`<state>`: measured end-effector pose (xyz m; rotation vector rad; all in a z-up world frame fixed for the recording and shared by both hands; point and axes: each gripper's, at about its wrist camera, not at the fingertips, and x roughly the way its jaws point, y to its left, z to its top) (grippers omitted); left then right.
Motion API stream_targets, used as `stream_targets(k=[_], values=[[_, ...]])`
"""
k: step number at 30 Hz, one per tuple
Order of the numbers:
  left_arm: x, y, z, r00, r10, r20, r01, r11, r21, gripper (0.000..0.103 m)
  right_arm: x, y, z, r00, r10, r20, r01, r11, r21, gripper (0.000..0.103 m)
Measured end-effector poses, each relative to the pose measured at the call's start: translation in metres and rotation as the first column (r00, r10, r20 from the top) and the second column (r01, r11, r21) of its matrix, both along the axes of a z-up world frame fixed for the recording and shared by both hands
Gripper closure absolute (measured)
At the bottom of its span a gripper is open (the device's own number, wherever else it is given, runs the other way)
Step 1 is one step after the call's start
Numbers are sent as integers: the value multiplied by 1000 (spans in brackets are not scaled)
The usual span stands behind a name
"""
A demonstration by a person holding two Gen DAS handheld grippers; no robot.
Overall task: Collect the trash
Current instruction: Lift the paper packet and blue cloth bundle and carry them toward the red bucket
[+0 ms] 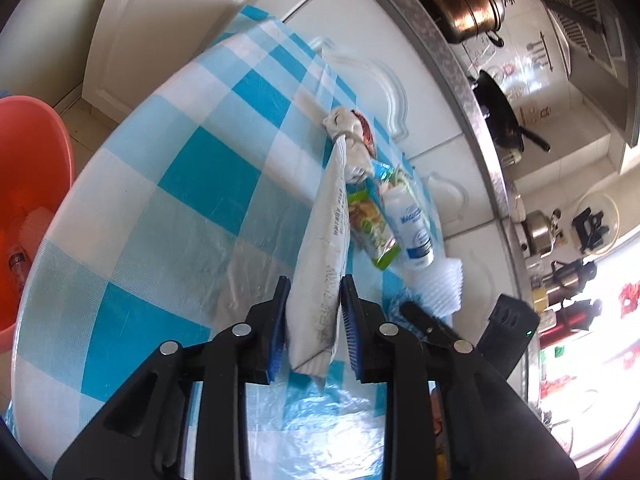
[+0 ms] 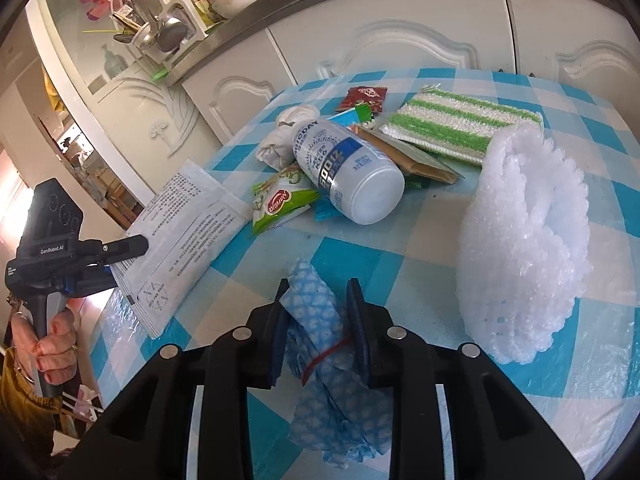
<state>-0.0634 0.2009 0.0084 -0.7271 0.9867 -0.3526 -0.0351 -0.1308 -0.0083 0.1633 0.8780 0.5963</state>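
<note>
Lengthwise, white packet (image 1: pixel 320 264) points tableward (slightly tilted).

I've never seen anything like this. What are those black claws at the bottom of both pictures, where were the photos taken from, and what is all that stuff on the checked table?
There is no robot here: a person's hand holds a handheld pinching tool, one in each hand. Each tool carries a camera looking along its fingers, so one picture comes from the left tool, the other from the right tool. The left tool is shut on a flat white printed packet. The right one is shut on a blue patterned cloth tied with a red band. On the checked tablecloth lie a white bottle, a green snack wrapper, crumpled tissues, a green striped sponge and a heap of white foam wrap. An orange bin stands beside the table.
</note>
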Motion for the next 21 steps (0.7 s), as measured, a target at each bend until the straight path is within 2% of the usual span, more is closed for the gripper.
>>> stream_targets(k=[2,4,6,8,10,11,13,15,17,21], values=[[1,-4,-2,1000,-13,6,13,999,51,68,-2,3,-1,1000,-1,4,1,1000,-25,58],[3,-11,-3,999,-41,18,38,992,117,64,-4,5,-2,1000,12,14,-11,999,-47,53],[4,-21,0,996,-69,50,59,982,178,61,-9,8,-1,999,25,23,-23,997,-75,40],[5,-30,2,993,-94,70,75,969,236,55,-15,13,-1,999,27,35,-22,992,-127,34],[5,-40,5,988,-126,89,97,955,282,40,-21,19,-1,998,34,47,-25,983,-181,29],[4,-46,6,985,-141,99,104,946,308,36,-25,21,-2,998,40,51,-29,978,-207,24],[2,-61,7,977,-177,119,118,913,392,22,-31,23,-5,997,37,64,-19,965,-263,22],[-1,-77,6,968,-219,125,132,861,491,17,-36,21,-7,997,28,72,-6,956,-294,22],[-3,-91,3,960,-252,122,138,804,578,13,-40,16,-8,997,9,73,14,952,-305,22],[-3,-111,-2,956,-277,94,132,697,705,9,-42,6,-9,997,-16,71,38,951,-306,22]])
